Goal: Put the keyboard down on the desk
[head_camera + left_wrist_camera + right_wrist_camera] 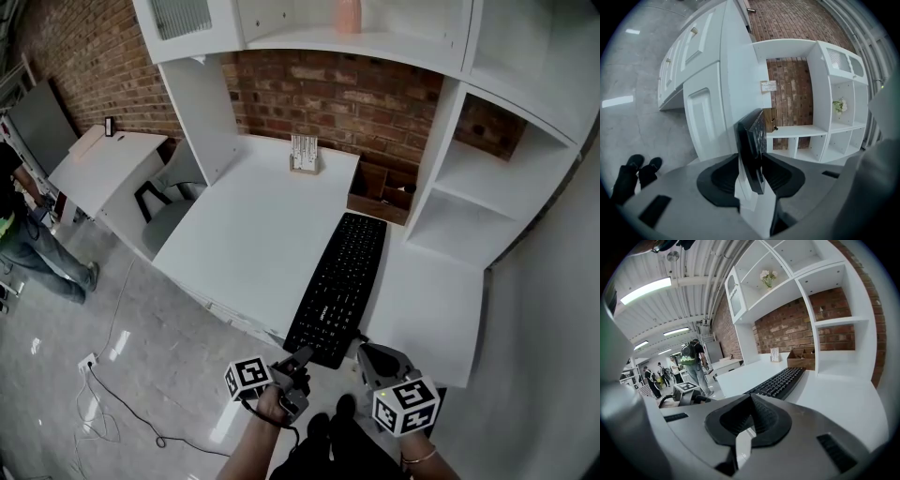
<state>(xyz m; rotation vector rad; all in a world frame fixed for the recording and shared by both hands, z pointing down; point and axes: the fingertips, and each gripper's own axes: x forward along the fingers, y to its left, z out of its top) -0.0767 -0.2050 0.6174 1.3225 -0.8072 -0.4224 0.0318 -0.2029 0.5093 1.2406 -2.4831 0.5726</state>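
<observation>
– Two things I need from you: where's the keyboard, and what are the jaws doing?

– From my console, the keyboard (339,281) lies flat on the white desk (253,225), keys up. It's on the right part of the top, running lengthwise from the front edge toward the brick wall (347,98). Its near end sits right at that front edge.

– And the left gripper?

– My left gripper (751,161) has its jaws spread wide, with the near end of the keyboard between them. I can see white desk through a gap beside one pad, so the pads aren't pinching it. It's released.

– The right one?

– My right gripper (750,401) has its jaws closed together with nothing between them. It hovers just off the desk's front edge, to the right of the keyboard's near end, looking along the keys.

– What else is around?

– Past the keyboard's far end there's a wooden organizer box (382,192) against the wall. Left of it a small wooden holder (304,155) with white cards stands upright, well apart from the keyboard. White shelves (473,187) rise on the right. Off to the left I see a second desk (103,164), a chair (167,211) between the two desks, a cable (122,412) on the grey floor, and a person (28,244) standing.
</observation>
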